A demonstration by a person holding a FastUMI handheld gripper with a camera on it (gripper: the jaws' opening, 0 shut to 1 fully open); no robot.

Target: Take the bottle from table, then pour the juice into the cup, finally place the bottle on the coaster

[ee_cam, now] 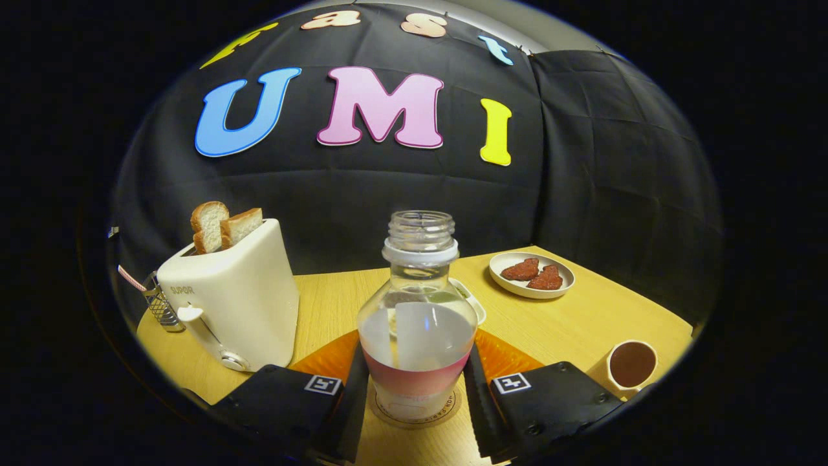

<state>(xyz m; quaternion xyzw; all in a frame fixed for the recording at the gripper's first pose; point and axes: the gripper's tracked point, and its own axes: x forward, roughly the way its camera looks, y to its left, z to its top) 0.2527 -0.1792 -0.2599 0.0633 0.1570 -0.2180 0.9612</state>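
A clear, uncapped bottle point(417, 323) with a pink-banded label stands upright between my fingers, its base on a round coaster point(446, 411) that lies on an orange mat point(511, 356). My gripper point(416, 388) is shut on the bottle, with both fingers against its lower sides. A little clear liquid shows inside the bottle. A pale cup point(631, 366) holding dark brown liquid stands to the right, just beyond the right finger.
A white toaster point(226, 304) with two bread slices stands left of the bottle on the wooden table point(582, 323). A wire holder point(162, 307) is farther left. A plate point(532, 275) of reddish pieces sits at the back right. A white dish point(477, 304) peeks from behind the bottle.
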